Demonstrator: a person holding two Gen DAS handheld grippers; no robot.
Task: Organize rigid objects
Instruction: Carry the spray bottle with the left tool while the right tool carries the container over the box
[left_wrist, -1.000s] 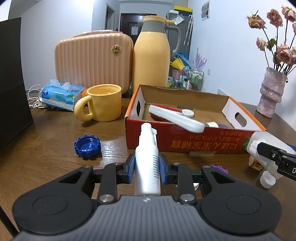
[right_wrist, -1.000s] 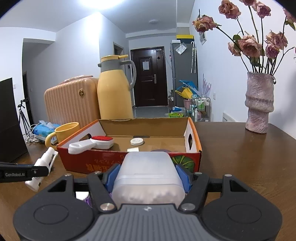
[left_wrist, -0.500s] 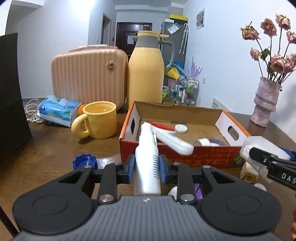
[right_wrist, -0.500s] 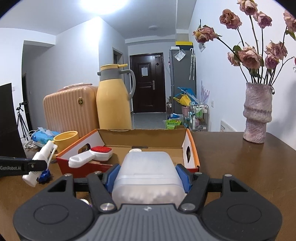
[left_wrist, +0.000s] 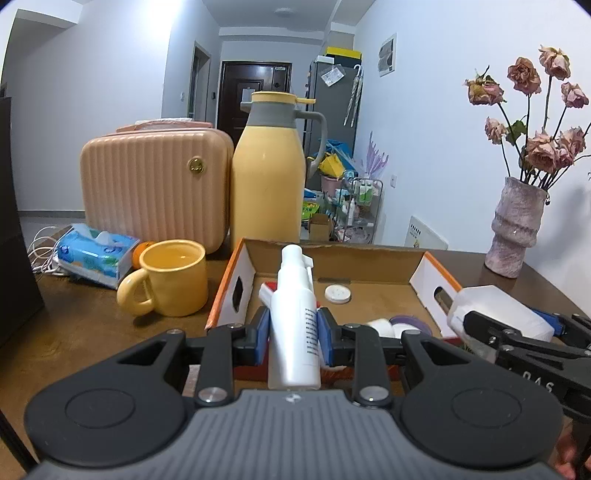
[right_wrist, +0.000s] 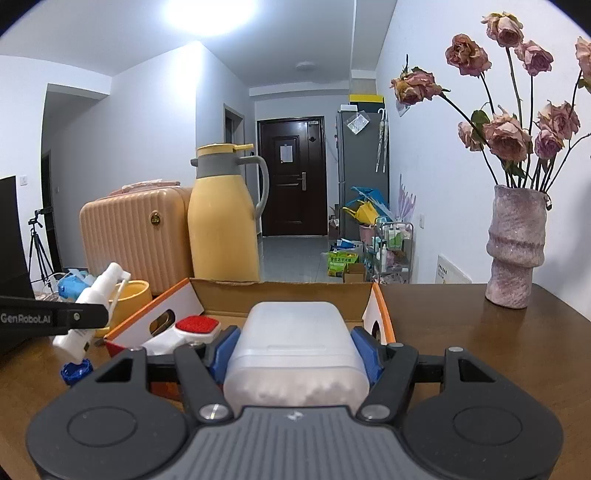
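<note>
The task looks partly done. The cardboard box ahead of both tongs already holds a lint brush, a white cap and small round pieces. Two things are left in the air: the left tongs pinch a white spray bottle upright, and the right tongs pinch a translucent plastic case, both near the box's front wall. A blue cap lies on the worktop below the left tongs; only the right wrist view shows it, while only the left wrist view shows the box floor.
</note>
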